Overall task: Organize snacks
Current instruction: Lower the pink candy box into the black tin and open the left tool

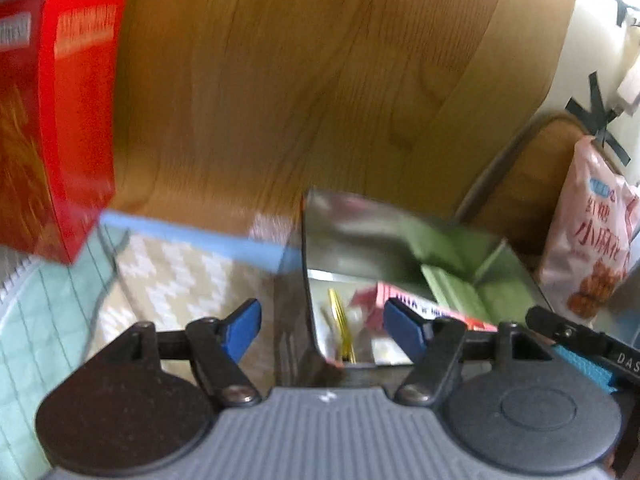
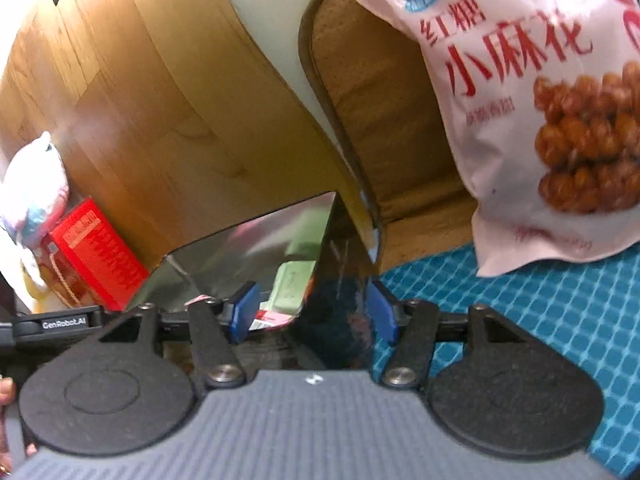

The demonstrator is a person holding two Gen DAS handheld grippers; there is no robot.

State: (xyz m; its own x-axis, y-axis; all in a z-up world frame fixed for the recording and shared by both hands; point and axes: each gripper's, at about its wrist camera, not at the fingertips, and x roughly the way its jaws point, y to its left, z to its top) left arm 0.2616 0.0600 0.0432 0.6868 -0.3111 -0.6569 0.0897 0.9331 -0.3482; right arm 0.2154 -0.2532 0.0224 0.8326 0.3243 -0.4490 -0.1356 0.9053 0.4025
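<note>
my left hand-held gripper (image 1: pixel 322 330) has its blue pads apart, straddling the left wall of the shiny open-topped metal box (image 1: pixel 310 280); one pad is outside, one over the inside, and neither presses on it as far as i can see. my right hand-held gripper (image 2: pixel 314 314) is likewise parted around the box's right wall (image 2: pixel 344 280), gripping nothing. so the box sits directly ahead and just below both, between my two hands, its walls running away from me; neither hand is clearly nearer.

inside it i count one pink-and-white flat carton (image 1: pixel 424 306), one pale green flat packet (image 1: pixel 460 288) and something thin and yellow (image 1: pixel 340 320) that is too blurred to name.

outside, one tall red cardboard box (image 1: pixel 60 120) stands well to the left against the wooden panel (image 1: pixel 280 80). one big pink crinkly bag of fried twists (image 2: pixel 520 100) leans at the right, near my right hand. one white-and-pink soft bag (image 2: pixel 34 184) sits by the red box. i judge these three still need placing.
</note>
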